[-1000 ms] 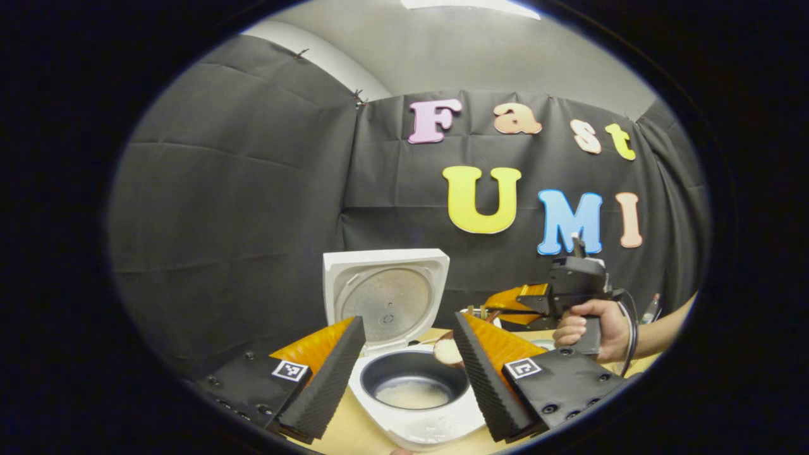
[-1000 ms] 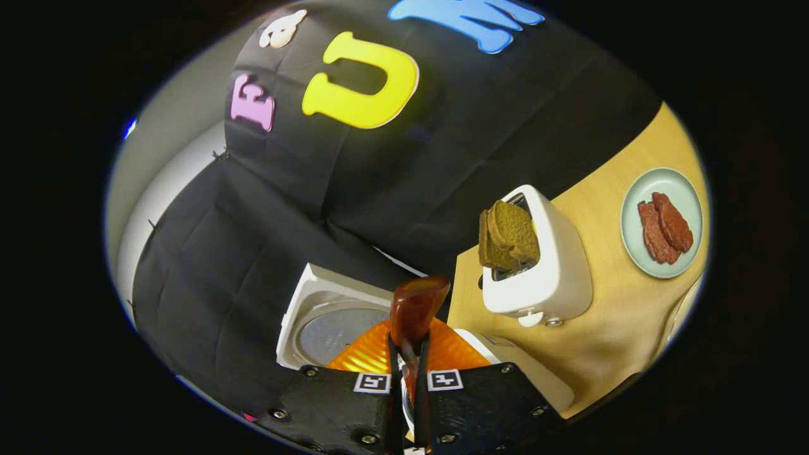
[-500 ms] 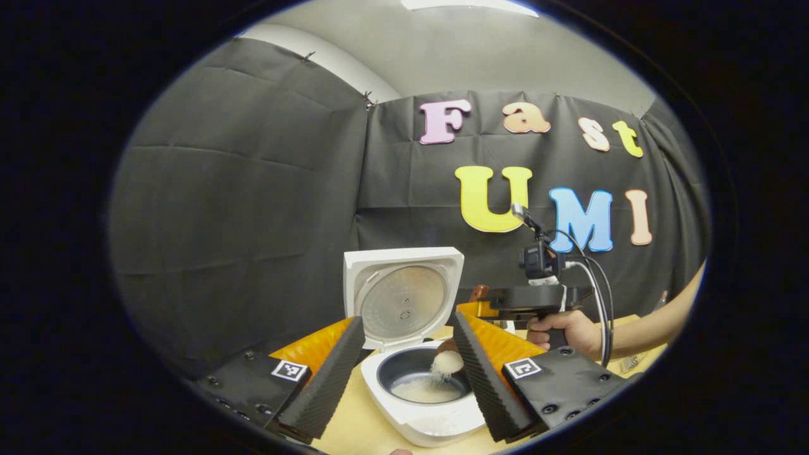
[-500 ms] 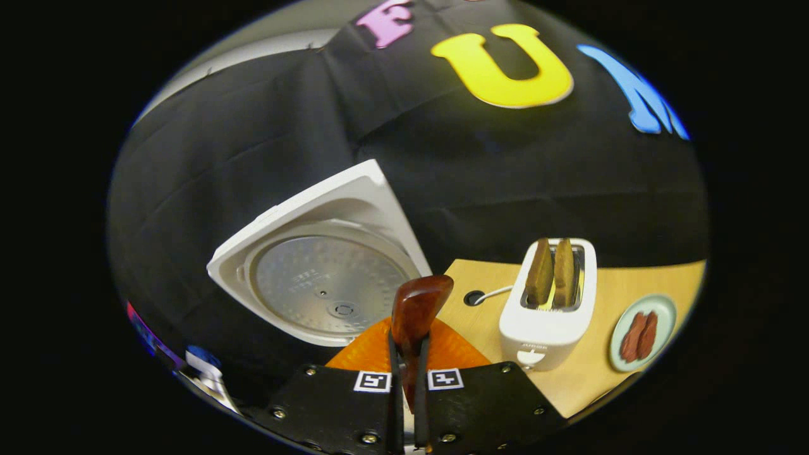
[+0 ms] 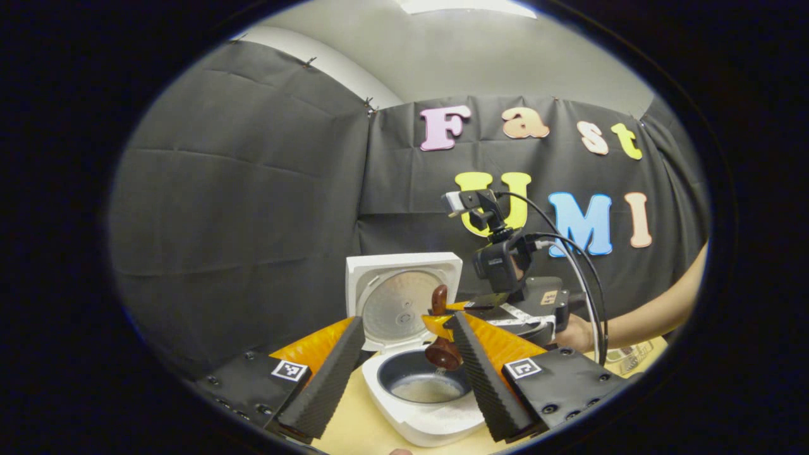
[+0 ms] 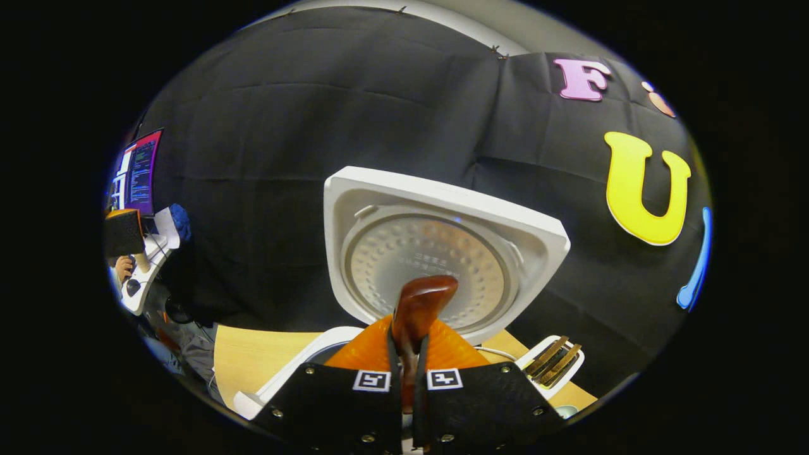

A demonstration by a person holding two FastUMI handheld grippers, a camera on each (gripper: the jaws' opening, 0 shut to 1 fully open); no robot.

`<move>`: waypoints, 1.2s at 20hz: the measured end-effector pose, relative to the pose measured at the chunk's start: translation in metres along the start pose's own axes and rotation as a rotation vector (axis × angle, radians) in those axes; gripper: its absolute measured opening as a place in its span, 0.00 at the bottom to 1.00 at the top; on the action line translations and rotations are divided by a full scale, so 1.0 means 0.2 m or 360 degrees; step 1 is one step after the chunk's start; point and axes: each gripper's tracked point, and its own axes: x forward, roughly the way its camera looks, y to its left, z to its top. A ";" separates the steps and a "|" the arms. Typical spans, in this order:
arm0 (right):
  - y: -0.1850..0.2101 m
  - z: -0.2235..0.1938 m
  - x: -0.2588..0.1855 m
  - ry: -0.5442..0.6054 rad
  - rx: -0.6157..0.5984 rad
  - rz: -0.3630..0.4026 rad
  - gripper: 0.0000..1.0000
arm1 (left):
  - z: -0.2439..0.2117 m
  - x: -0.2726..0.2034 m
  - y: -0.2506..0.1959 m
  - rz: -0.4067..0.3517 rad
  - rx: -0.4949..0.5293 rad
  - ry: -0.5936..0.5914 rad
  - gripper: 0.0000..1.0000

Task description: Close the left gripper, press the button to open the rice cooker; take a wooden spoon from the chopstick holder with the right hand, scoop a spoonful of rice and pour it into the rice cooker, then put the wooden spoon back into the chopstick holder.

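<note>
1. While the rice cooker (image 5: 422, 404) stands with its lid (image 5: 401, 297) raised upright against the black cloth wall, the left gripper (image 5: 404, 373) hovers in front of it with its two fingers spread wide apart, gripping nothing
2. Between those fingers the dark inner pot (image 5: 423, 382) shows, with a layer of rice (image 5: 427, 397) on its bottom
3. Seen from the left gripper view, the right gripper (image 5: 445, 319) hangs over the pot, held by a hand (image 5: 574, 333) coming in from the right
4. Its fingers are clamped on the wooden spoon (image 5: 442, 351), whose bowl is tipped down just above the pot
5. Seen from the right gripper view, the spoon's handle end (image 6: 417, 306) sticks up between the pressed-together fingers, in front of the lid's metal inner plate (image 6: 425, 273)
6. A toaster (image 6: 551, 361) with bread in its slots stands on the wooden table (image 6: 253, 355), to the right of the cooker
</note>
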 end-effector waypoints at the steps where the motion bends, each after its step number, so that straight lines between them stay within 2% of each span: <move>1: -0.01 0.01 -0.01 -0.0025 0.0051 0.0002 0.07 | 0.00 -0.01 0.01 0.0007 0.0002 0.0001 0.96; 3: -0.07 -0.01 -0.03 -0.0051 0.0255 0.0010 0.07 | 0.00 -0.02 0.02 0.0018 -0.0002 0.0006 0.96; 4: -0.11 -0.03 -0.04 -0.0058 0.0403 0.0017 0.07 | -0.01 -0.03 0.01 0.0017 -0.0014 0.0017 0.99; 6: -0.20 -0.02 -0.05 -0.0068 0.0710 0.0020 0.07 | -0.02 -0.02 -0.01 0.0002 -0.0039 0.0025 0.98; 7: -0.24 -0.04 -0.05 -0.0080 0.0837 0.0000 0.07 | -0.02 -0.01 -0.01 -0.0002 -0.0044 0.0023 0.96; 8: -0.27 -0.05 -0.06 -0.0087 0.0946 -0.0030 0.07 | 0.00 0.00 -0.02 -0.0009 -0.0046 0.0020 0.99; 14: -0.44 -0.18 -0.12 -0.0143 0.1599 -0.0145 0.07 | -0.01 0.00 -0.11 -0.0060 -0.0042 0.0033 0.96; 19: -0.62 -0.29 -0.36 -0.0220 0.1858 -0.0288 0.07 | 0.05 0.07 -0.26 -0.0151 0.0021 0.0007 0.96; 24: -0.80 -0.44 -0.74 -0.0296 0.1887 -0.0488 0.07 | 0.11 0.14 -0.49 -0.0276 0.0080 -0.0001 0.96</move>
